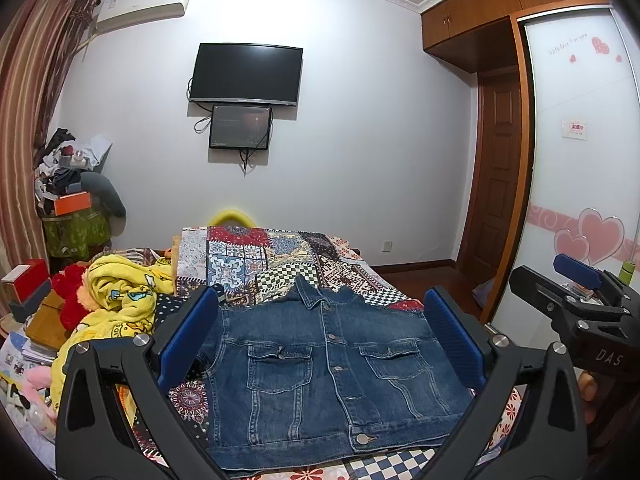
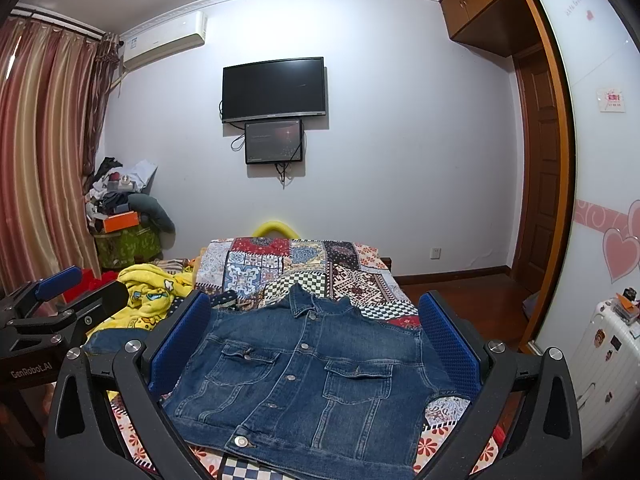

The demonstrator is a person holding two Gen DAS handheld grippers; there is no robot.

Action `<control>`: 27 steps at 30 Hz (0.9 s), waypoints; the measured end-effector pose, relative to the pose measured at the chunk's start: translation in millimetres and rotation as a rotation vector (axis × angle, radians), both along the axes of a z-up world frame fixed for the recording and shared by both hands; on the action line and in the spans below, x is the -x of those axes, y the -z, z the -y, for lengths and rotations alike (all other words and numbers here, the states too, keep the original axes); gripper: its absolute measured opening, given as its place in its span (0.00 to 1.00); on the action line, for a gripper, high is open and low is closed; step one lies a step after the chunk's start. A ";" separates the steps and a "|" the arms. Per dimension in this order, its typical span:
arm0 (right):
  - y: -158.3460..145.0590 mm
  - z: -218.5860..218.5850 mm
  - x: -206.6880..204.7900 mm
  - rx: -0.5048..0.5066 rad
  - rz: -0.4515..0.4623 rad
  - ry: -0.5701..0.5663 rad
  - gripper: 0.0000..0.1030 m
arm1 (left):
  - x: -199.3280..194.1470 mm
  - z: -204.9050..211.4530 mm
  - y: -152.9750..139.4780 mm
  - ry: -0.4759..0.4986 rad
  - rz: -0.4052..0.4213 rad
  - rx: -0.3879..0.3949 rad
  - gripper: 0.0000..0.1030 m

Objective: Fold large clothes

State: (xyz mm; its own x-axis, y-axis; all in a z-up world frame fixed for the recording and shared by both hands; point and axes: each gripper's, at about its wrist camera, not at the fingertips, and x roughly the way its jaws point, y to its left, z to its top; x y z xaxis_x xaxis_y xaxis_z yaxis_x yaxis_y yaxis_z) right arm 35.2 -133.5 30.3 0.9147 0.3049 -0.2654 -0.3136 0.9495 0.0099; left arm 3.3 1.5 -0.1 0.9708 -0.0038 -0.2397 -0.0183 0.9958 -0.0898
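A blue denim jacket [image 1: 320, 372] lies flat, front up and buttoned, on the patchwork bedspread [image 1: 260, 260]; its sleeves look tucked under. It also shows in the right wrist view [image 2: 304, 376]. My left gripper [image 1: 320, 336] is open and empty, hovering above the jacket's near part. My right gripper [image 2: 316, 340] is open and empty too, also above the jacket. The right gripper's body shows at the right edge of the left wrist view [image 1: 580, 300]; the left gripper's body shows at the left of the right wrist view [image 2: 60, 308].
A crumpled yellow cartoon blanket [image 1: 120, 300] and red plush [image 1: 68, 296] lie left of the jacket. Boxes and clutter [image 1: 32, 300] stand at the bed's left. A wardrobe [image 1: 580, 140] and white suitcase [image 2: 604, 360] stand at the right.
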 end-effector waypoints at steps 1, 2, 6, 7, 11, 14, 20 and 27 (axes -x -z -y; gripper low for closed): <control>-0.7 -0.5 0.6 0.003 0.000 0.000 1.00 | 1.3 -0.6 0.9 -0.001 0.001 -0.001 1.00; -3.0 0.3 0.0 0.003 0.000 0.001 1.00 | 1.6 -0.9 1.7 -0.001 0.000 -0.001 1.00; -4.1 0.3 0.0 0.001 -0.001 0.002 1.00 | 1.2 -0.7 1.6 0.000 -0.001 0.001 1.00; -3.6 0.4 0.3 0.002 0.000 0.003 1.00 | 1.2 -0.6 1.5 -0.001 -0.001 0.001 1.00; -3.8 0.7 0.0 0.001 0.000 0.003 1.00 | 0.5 -1.4 2.6 0.000 -0.002 0.003 1.00; -3.4 1.2 -0.6 0.001 -0.001 0.003 1.00 | -0.6 -3.6 4.0 0.001 -0.003 0.007 1.00; -0.2 1.4 -4.5 0.002 -0.008 0.009 1.00 | -3.4 -7.8 5.7 -0.007 -0.011 0.013 1.00; 5.8 -4.2 -12.2 0.011 -0.030 0.009 1.00 | -12.3 -16.4 8.3 -0.009 -0.028 0.026 1.00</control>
State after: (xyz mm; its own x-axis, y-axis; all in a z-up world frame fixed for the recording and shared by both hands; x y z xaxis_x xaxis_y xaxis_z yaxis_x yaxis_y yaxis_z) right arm 47.4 -129.3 24.5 0.9089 0.2933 -0.2964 -0.3045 0.9525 0.0090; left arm 15.6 17.9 -8.4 0.9637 -0.0018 -0.2670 -0.0300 0.9929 -0.1148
